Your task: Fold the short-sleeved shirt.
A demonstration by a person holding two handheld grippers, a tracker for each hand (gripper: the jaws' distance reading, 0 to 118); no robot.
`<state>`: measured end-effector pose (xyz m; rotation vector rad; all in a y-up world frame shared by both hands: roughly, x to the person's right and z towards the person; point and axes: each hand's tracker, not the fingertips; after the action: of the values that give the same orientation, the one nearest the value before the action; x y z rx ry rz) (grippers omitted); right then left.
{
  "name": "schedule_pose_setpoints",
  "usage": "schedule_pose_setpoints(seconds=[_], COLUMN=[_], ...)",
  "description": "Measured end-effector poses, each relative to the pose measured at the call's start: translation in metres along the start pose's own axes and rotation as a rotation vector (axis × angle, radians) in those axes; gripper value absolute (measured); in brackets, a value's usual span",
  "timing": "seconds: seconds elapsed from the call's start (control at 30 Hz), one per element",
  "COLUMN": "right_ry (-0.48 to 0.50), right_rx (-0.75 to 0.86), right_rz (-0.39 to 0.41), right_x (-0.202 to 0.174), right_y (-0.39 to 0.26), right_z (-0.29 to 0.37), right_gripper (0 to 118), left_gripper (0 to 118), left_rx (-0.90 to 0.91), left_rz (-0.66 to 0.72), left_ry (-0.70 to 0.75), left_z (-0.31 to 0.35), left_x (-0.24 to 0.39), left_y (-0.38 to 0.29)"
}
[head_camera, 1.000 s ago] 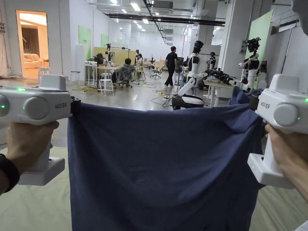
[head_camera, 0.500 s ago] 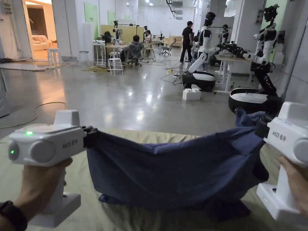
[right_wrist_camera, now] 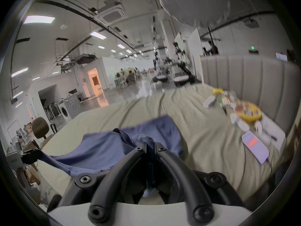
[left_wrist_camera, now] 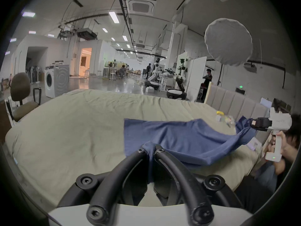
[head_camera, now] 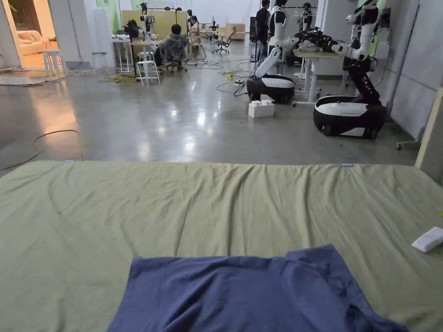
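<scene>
A blue shirt [head_camera: 246, 294] lies spread unfolded on a bed [head_camera: 130, 207], each gripper's fingers [left_wrist_camera: 150, 151] [right_wrist_camera: 149, 146] pinching one corner; every fold remains.

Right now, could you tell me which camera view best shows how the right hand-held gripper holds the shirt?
The left gripper view: the right hand-held gripper appears side-on, pinching a corner of the shirt. Its own view shows fabric between its jaws, blurred. The head view shows the shirt lying on the bed.
</scene>
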<state>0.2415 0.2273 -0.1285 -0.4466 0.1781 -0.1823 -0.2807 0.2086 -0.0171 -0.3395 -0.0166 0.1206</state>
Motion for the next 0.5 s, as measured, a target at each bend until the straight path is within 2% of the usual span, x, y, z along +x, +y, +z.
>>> schedule_pose_setpoints(seconds=[0.03, 0.1, 0.2, 0.33, 0.43, 0.47, 0.5], right_ry=[0.003, -0.039, -0.054, -0.057, -0.056, -0.049, -0.051], right_rx=[-0.051, -0.103, -0.184, -0.288, -0.307, -0.326, -0.339], right_rz=[-0.014, -0.039, -0.136, -0.163, -0.168, -0.164, -0.155], right_x=[0.007, 0.017, 0.034, 0.050, 0.056, 0.058, 0.059], right_y=[-0.015, -0.041, -0.069, -0.089, -0.095, -0.097, -0.098], right_z=[0.002, 0.005, 0.003, 0.001, 0.001, 0.000, -0.001], right_gripper=[7, 7, 7, 7, 7, 9, 19], left_gripper=[5, 5, 5, 5, 5, 6, 11], left_rx=[-0.022, -0.108, -0.172, -0.295, -0.337, -0.344, -0.348], left_rz=[-0.012, 0.057, 0.086, 0.082, 0.105, 0.095, 0.080], left_ry=[0.008, -0.031, -0.035, -0.014, -0.027, -0.012, 0.000], left_z=[-0.002, 0.001, -0.004, -0.015, -0.019, -0.020, -0.019], left_x=[-0.003, -0.004, -0.010, -0.021, -0.027, -0.027, -0.026], left_y=[-0.005, -0.028, -0.049, -0.064, -0.075, -0.077, -0.080])
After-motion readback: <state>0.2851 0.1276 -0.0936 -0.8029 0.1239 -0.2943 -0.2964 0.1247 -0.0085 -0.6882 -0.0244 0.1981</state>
